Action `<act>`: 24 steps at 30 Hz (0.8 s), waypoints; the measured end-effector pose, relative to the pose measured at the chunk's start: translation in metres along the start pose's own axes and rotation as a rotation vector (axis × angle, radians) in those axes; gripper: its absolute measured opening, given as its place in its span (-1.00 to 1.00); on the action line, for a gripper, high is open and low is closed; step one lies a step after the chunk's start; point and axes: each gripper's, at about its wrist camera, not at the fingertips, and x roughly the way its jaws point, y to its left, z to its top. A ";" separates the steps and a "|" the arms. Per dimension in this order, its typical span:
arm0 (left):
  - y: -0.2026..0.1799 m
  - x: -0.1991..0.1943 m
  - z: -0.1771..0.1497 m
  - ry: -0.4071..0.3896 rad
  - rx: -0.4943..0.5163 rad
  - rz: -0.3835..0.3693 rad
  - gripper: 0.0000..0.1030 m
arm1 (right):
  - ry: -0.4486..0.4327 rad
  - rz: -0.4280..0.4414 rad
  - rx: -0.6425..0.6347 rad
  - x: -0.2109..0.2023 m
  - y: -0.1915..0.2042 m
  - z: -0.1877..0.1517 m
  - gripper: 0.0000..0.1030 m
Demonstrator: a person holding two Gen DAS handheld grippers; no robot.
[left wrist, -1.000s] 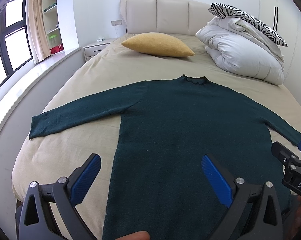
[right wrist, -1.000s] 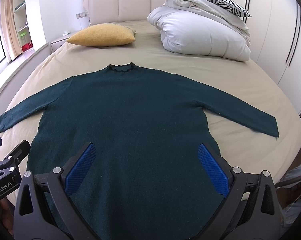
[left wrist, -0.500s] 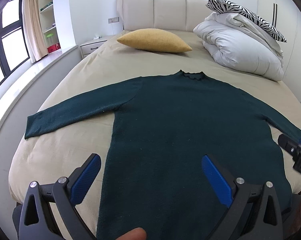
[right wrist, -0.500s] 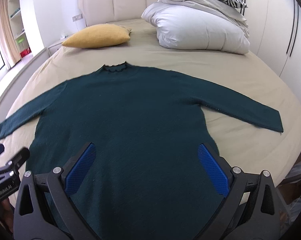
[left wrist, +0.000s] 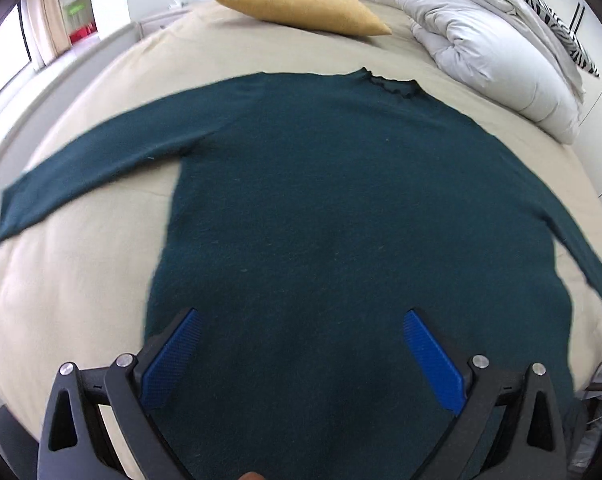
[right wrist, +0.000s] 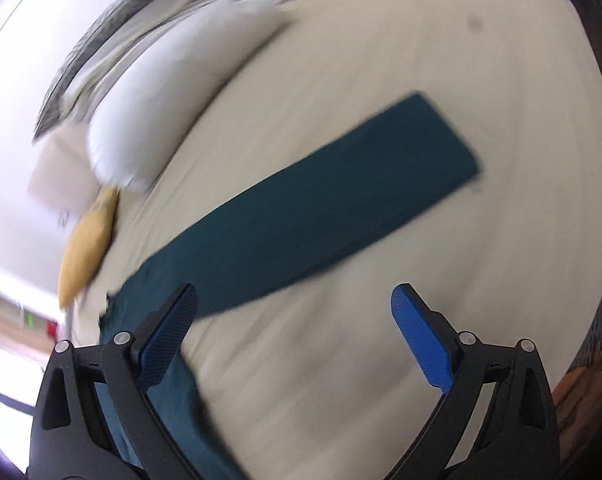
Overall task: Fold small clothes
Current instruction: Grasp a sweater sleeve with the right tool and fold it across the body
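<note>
A dark green long-sleeved sweater (left wrist: 341,208) lies flat on the beige bed (left wrist: 81,280), sleeves spread wide, neck toward the headboard. My left gripper (left wrist: 301,320) hovers open over the sweater's lower body, nothing between its blue pads. In the blurred, rolled right wrist view, the sweater's right sleeve (right wrist: 321,208) stretches across the bed, cuff at the upper right. My right gripper (right wrist: 293,304) hangs above bare sheet just beside that sleeve; its jaws are wide and closing slightly, with nothing between them.
A yellow cushion (left wrist: 305,8) lies near the headboard. White duvets with a zebra pillow (left wrist: 501,40) are piled at the bed's back right. A window and shelf stand left of the bed. The bed's right edge (right wrist: 597,200) drops to the floor.
My left gripper dipped and moved closer over the sweater's body. My right gripper swung far to the right and rolled, now facing the right sleeve instead of the body.
</note>
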 end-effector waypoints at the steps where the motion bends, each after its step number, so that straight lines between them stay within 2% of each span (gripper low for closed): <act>1: -0.001 0.003 0.004 0.007 -0.009 -0.034 1.00 | 0.008 0.009 0.054 0.006 -0.022 0.011 0.85; 3: -0.005 0.004 0.009 -0.009 0.000 -0.040 1.00 | 0.023 0.001 0.131 0.017 -0.054 0.026 0.74; 5: -0.013 0.006 0.012 -0.032 0.029 -0.042 1.00 | 0.018 0.033 0.174 0.025 -0.075 0.038 0.62; 9: -0.025 0.012 0.018 -0.032 0.059 -0.050 1.00 | -0.021 0.067 0.152 0.038 -0.082 0.060 0.62; 11: -0.030 0.013 0.017 -0.026 0.070 -0.046 1.00 | -0.031 0.070 0.137 0.045 -0.079 0.069 0.53; 13: -0.034 0.017 0.018 -0.021 0.076 -0.031 1.00 | -0.034 0.067 0.123 0.054 -0.075 0.081 0.35; 15: -0.035 0.025 0.024 0.002 0.063 -0.027 1.00 | -0.030 0.061 0.115 0.062 -0.069 0.091 -0.05; 18: -0.034 0.029 0.028 0.013 0.041 -0.023 1.00 | -0.025 0.033 0.097 0.061 -0.064 0.092 -0.48; 21: -0.032 0.031 0.031 -0.002 0.041 -0.046 1.00 | -0.031 0.033 0.049 0.059 -0.046 0.091 -0.59; 24: -0.024 0.037 0.038 0.012 -0.006 -0.116 0.97 | -0.034 0.038 -0.027 0.056 -0.012 0.083 -0.73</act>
